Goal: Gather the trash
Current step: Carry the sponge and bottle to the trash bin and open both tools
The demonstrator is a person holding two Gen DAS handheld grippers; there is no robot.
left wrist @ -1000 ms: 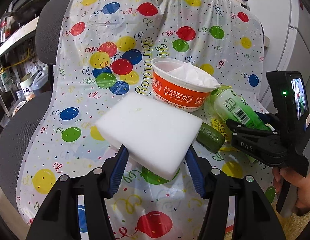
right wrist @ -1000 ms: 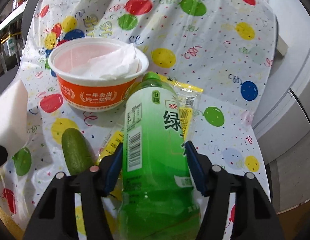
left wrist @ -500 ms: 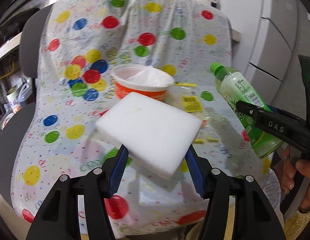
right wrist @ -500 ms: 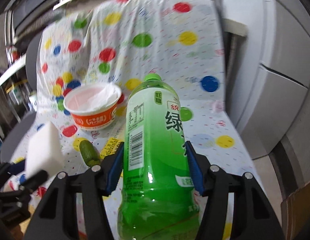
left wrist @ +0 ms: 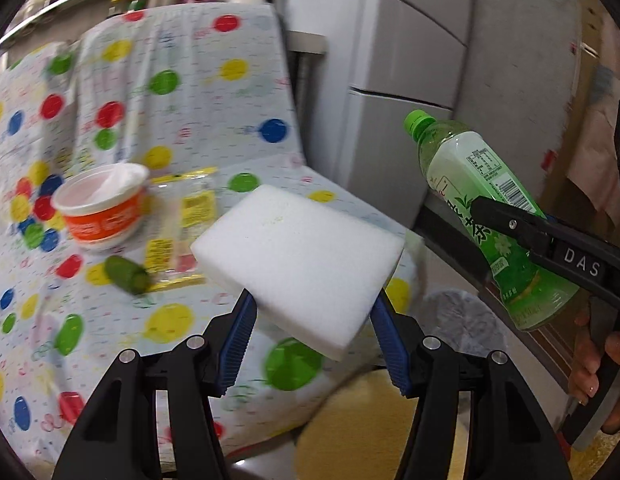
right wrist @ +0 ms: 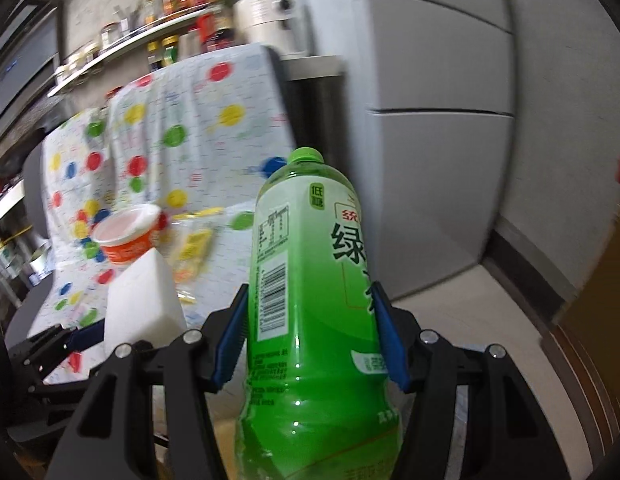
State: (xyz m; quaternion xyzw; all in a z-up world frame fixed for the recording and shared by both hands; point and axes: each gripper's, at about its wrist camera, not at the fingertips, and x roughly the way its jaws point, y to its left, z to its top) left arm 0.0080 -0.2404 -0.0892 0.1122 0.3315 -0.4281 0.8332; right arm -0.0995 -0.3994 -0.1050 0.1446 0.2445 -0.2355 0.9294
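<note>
Right now my left gripper [left wrist: 311,340] pinches a white foam block [left wrist: 298,256] by its near corner, and my right gripper [right wrist: 310,336] clamps a green tea bottle [right wrist: 310,300] around its middle, both carried clear of the balloon-print cover [left wrist: 182,92]. Each pair of jaws stands about half open around its load. That shallow corner grip worries me: a quick swing could twist the block loose. An orange cup [left wrist: 100,210] waits behind.

Each black plastic hand-held gripper, left [left wrist: 311,336] and right [right wrist: 310,336], carries ribbed blue pads [left wrist: 238,344] on its fingers, silver screws [left wrist: 126,357] behind them, and white "DAS" lettering [left wrist: 581,263] along the side.
</note>
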